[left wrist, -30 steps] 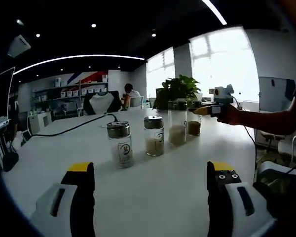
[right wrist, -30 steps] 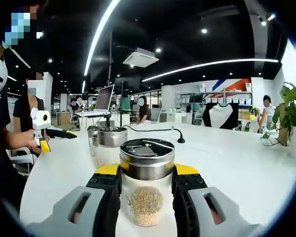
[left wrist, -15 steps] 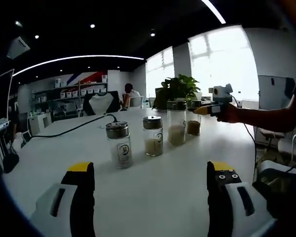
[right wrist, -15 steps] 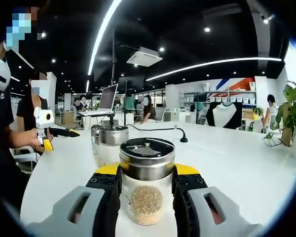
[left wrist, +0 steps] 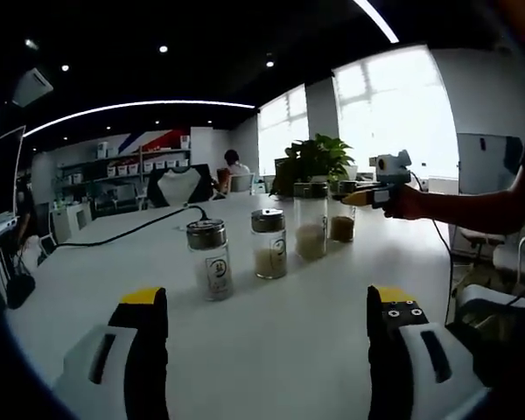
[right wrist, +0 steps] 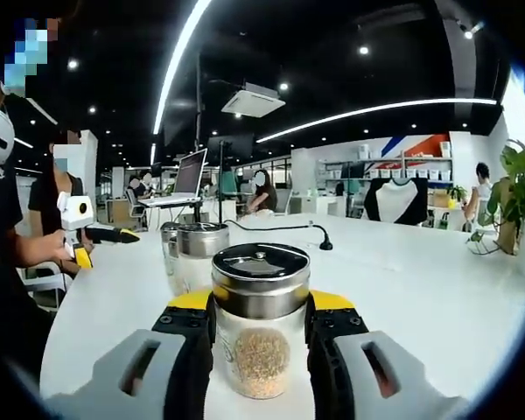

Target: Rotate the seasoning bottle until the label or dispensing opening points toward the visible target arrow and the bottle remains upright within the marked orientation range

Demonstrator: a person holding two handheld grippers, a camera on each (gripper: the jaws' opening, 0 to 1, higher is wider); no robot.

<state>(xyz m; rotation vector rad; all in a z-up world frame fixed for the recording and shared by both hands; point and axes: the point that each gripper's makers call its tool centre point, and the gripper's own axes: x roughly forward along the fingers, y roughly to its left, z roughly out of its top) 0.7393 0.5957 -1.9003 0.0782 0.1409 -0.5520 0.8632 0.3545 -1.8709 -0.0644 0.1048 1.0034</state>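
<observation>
White tabletop stretches ahead in my left gripper view, under bright windows and a potted plant; my left gripper hangs with jaws spread wide, empty, facing four upright jars, the nearest labelled one (metal-lidded). In my right gripper view, office desks and ceiling strip lights lie behind; my right gripper clamps the seasoning bottle, upright on the table.

The label on the nearest bottle in the left gripper view was too small to read. In the right gripper view, the held seasoning bottle hid most of the jars behind it, and its base was covered by the fingers. No target arrow could be made out on the tabletop.
</observation>
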